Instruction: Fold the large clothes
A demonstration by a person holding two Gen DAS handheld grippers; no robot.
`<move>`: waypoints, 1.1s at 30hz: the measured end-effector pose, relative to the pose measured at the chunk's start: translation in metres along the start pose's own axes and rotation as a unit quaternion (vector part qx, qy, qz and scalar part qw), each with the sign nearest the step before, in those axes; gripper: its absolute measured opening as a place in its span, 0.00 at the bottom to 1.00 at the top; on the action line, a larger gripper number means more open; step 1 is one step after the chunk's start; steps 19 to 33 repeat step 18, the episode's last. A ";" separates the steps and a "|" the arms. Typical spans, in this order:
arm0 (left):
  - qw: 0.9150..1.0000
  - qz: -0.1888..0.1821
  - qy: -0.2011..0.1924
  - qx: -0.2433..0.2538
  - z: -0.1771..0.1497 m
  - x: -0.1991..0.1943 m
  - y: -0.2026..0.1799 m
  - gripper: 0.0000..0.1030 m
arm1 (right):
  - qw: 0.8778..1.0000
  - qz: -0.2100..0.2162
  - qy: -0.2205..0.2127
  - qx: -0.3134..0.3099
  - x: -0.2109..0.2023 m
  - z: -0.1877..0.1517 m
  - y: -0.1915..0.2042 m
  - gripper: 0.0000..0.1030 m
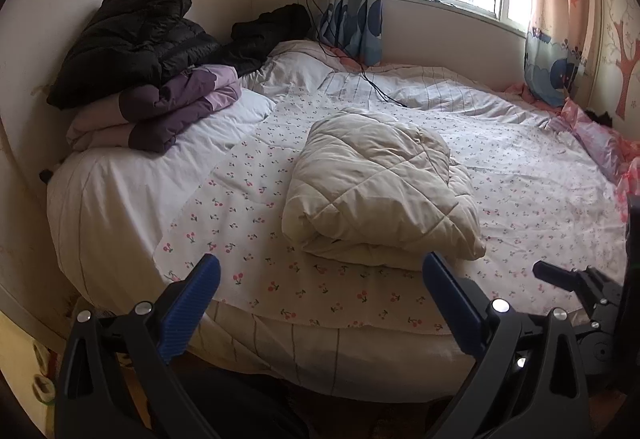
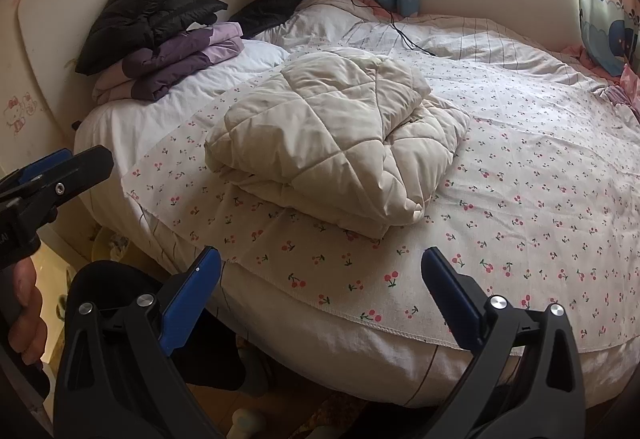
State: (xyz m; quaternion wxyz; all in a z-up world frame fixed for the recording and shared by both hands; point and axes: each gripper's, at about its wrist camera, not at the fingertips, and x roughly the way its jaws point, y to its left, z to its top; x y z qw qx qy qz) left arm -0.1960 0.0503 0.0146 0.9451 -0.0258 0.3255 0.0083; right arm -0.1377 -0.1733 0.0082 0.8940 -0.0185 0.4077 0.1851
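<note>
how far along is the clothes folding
Done: the cream quilted coat lies folded on the cherry sheet, and a purple garment sits folded on the pillow. In hand: nothing; left gripper and right gripper are open. Possibly left: the black jackets look unfolded.

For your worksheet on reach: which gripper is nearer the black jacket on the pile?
Left. The left gripper sits on the black jacket's side; the right gripper is farther along the bed edge.

The left gripper (image 1: 320,279) stands open before the near edge of the bed (image 1: 120,207), and the folded cream jacket (image 1: 380,191) lies just beyond it, near that edge.
</note>
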 end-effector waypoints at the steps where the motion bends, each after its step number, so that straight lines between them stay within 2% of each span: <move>1: 1.000 -0.002 -0.001 -0.006 0.000 0.001 0.002 0.94 | 1.000 0.001 0.001 0.000 0.000 0.000 0.000 0.94; 7: 1.000 -0.011 -0.009 0.003 -0.005 -0.001 -0.002 0.94 | 1.000 0.002 0.001 0.002 -0.001 -0.003 0.000 0.94; 11: 0.999 -0.029 0.014 -0.004 -0.006 0.005 -0.002 0.94 | 1.000 0.000 -0.002 0.002 -0.004 -0.004 0.001 0.94; 18: 0.999 -0.006 0.030 0.009 -0.012 0.009 -0.008 0.94 | 1.000 -0.006 -0.006 0.002 -0.009 -0.006 0.002 0.94; 33: 0.999 -0.006 0.030 0.009 -0.012 0.009 -0.008 0.94 | 1.000 -0.006 -0.006 0.002 -0.009 -0.006 0.002 0.94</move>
